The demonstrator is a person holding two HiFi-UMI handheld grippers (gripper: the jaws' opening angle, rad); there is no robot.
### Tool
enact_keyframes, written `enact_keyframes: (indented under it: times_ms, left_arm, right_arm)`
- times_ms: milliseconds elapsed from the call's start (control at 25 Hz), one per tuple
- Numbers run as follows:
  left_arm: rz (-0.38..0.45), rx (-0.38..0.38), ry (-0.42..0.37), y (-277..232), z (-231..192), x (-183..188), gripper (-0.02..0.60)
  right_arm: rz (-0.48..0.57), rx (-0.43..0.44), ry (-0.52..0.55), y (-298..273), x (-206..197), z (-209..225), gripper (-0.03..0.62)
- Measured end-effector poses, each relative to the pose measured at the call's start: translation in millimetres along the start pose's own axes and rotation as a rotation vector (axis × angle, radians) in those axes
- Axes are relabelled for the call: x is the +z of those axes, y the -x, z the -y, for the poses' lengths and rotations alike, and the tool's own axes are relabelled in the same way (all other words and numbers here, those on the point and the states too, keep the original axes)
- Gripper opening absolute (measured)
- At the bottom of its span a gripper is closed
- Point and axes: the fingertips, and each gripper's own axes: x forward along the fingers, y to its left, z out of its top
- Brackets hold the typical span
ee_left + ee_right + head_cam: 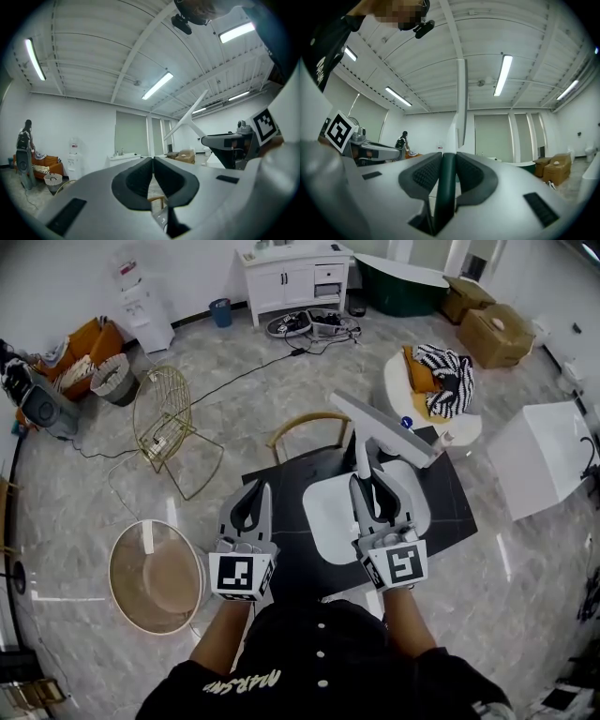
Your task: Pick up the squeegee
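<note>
In the head view the squeegee (384,427), a long white blade on a dark green handle, is held up above a white basin (328,512) set in a black table (281,484). My right gripper (367,482) is shut on the handle. The right gripper view shows my right gripper (448,157) with both pads pressed on the green handle of the squeegee (446,187) and the blade rising upright beyond it. My left gripper (253,486) hovers beside it to the left, shut and empty. In its own view my left gripper (153,161) has its pads touching, and the squeegee (187,123) slants at the right.
A wooden chair (305,427) stands behind the table. On the floor to the left are a gold wire frame (169,427) and a round basket (155,573). A white seat with striped cloth (441,381), a white box (544,456) and cardboard boxes (492,334) stand to the right.
</note>
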Motion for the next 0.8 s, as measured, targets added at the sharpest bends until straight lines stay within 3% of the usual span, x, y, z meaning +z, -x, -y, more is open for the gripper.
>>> enact_keyframes:
  times_ms: [800]
  left_arm:
    - [0.014,-0.001,0.012,2.7,4.4,2.5,0.020]
  right_arm:
    - [0.004,0.028,-0.026,-1.2,-1.2,-8.2,0.089]
